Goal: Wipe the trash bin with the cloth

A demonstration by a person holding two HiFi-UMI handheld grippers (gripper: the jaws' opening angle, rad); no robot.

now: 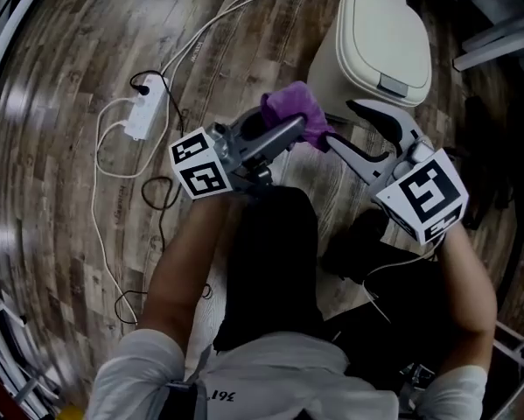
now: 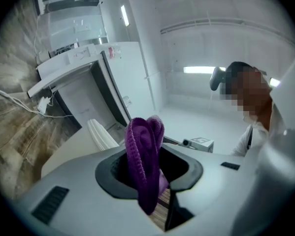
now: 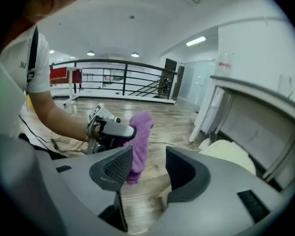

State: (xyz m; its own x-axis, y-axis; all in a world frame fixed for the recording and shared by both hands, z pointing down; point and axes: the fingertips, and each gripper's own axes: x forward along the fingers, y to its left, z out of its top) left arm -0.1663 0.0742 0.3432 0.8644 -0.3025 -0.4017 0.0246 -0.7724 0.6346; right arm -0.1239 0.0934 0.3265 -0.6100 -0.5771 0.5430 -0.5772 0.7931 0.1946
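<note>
In the head view the left gripper (image 1: pixel 302 129) was pinching a crumpled purple knitted cloth (image 1: pixel 292 108) at its tips, so that the cloth bunched up above the grey jaws. The right gripper (image 1: pixel 342 122) pointed at the cloth from the other side, its two black jaws spread apart and just beside the fabric, gripping nothing. Right behind both tools stood the cream plastic trash bin (image 1: pixel 333 66) with its rounded lid down, on a dark wood-plank floor (image 1: pixel 69 77). A white power strip (image 1: pixel 144 112) with pale cables lay on the floor well to the left of the bin. The person's bare forearms ran down to white sleeves at the bottom edge.

In the left gripper view the cloth (image 2: pixel 145 149) stood folded between that gripper's jaws, which were pressed onto it; a strip of it hung down into the gap. A cream ribbed shape, probably the bin, showed just left of the cloth.

In the right gripper view the right gripper (image 3: pixel 149 168) had its jaws wide apart with only floor between them. Beyond the left-hand jaw the left gripper (image 3: pixel 131 131) held the cloth (image 3: pixel 140 141), which hung down from its tips. The bin's cream lid (image 3: pixel 231 154) showed low at the right, near a white cabinet (image 3: pixel 255 112)
</note>
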